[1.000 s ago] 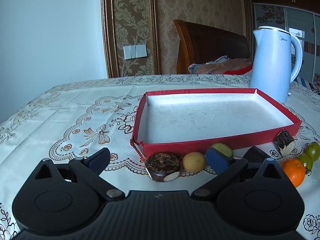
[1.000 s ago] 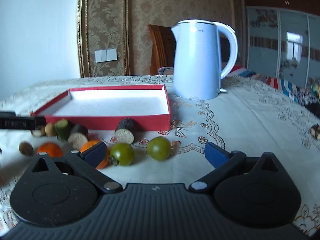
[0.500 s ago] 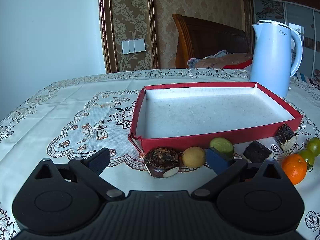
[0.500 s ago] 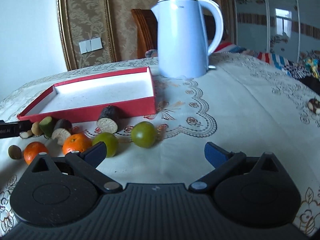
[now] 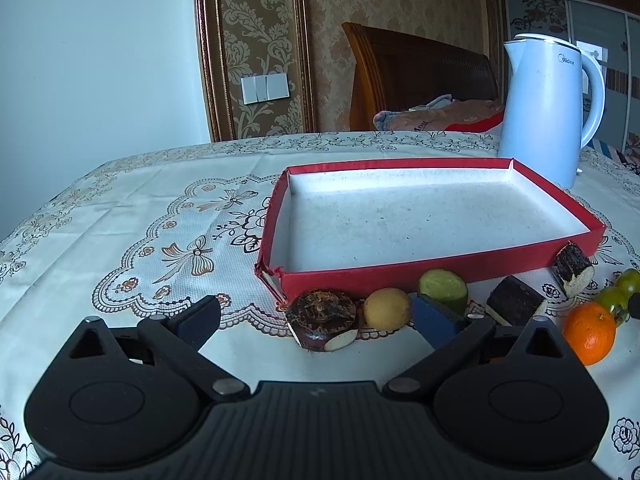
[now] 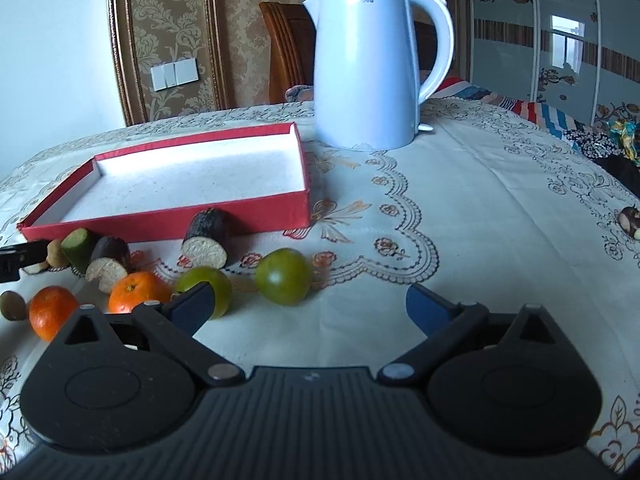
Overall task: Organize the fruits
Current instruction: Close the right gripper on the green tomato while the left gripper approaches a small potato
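A red tray (image 5: 436,274) with a white bare floor lies on the tablecloth; it also shows in the right wrist view (image 6: 168,222). Fruits lie along its near wall: a dark brown cut piece (image 5: 323,319), a yellow round fruit (image 5: 387,307), a green cut piece (image 5: 444,289), dark chunks (image 5: 514,300), an orange (image 5: 589,332). My left gripper (image 5: 316,316) is open and empty, just in front of the brown piece. My right gripper (image 6: 308,306) is open and empty, close behind two green tomatoes (image 6: 283,276) and two oranges (image 6: 136,290).
A white electric kettle (image 6: 364,68) stands behind the tray's right end. A wooden chair (image 5: 416,80) stands past the far table edge. A small dark item (image 6: 630,220) lies far right on the cloth. A small brown fruit (image 6: 12,305) lies at the left.
The left gripper has risen and tilted slightly, so the tray looks lower. The right gripper has moved forward and right toward the green tomatoes. Both stayed open.
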A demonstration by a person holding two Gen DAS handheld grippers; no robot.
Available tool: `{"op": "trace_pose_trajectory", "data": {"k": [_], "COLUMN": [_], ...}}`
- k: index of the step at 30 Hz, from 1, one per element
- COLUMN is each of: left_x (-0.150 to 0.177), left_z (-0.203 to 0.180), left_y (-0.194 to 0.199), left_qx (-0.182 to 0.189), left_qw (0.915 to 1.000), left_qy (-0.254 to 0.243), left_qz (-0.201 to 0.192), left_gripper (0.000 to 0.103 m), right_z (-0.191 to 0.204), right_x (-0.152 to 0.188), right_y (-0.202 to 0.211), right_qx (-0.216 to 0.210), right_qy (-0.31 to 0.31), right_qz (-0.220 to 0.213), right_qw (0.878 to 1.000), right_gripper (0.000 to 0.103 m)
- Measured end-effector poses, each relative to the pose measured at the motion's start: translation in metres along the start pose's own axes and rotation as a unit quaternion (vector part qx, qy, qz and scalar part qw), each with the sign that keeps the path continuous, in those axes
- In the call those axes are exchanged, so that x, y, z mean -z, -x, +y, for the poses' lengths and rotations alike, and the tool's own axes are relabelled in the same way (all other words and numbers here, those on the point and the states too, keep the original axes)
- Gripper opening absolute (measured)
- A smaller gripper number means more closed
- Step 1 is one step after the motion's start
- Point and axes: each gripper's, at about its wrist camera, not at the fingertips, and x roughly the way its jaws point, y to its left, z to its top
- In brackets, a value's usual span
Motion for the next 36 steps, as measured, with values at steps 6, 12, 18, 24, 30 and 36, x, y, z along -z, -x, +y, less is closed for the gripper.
{"op": "trace_pose_trajectory", "data": {"k": [6,12,18,24,30,36], "left_x": [0.0,-0.001,0.001,0.0,0.0,0.001], "left_z": [0.0,0.002,0.0,0.001,0.003,0.019], "left_y": [-0.001,-0.002,-0.002,-0.002,-0.002,0.003], "left_qx": [-0.002,-0.002,-0.002,-0.002,-0.005,0.019], "left_qw": [1.0,1.0,1.0,1.0,0.9999,0.9991], "left_qy": [0.001,0.005,0.001,0.005,0.011,0.037], "left_qz": [0.003,0.004,0.005,0.007,0.006,0.012], "left_gripper": [0.103,0.103,0.103,0.103,0.103,0.103], "right_z": [0.002,-0.007,-0.007,0.007,0.012,0.009], "right_x": [-0.006,-0.002,-0.004,-0.011,-0.016,-0.016], "right_y": [-0.004,-0.001,-0.01,-0.023,-0.032,-0.031], "right_qx": [0.012,0.014,-0.008,-0.018,-0.036,-0.041], "right_qy": [0.017,0.024,0.033,0.067,0.074,0.066], "right_qz": [-0.011,0.001,0.025,0.031,0.028,0.022], "right_qw": [1.0,1.0,0.999,0.997,0.996,0.997], "right_gripper": [0.09,0.084,0.071,0.052,0.033,0.031]}}
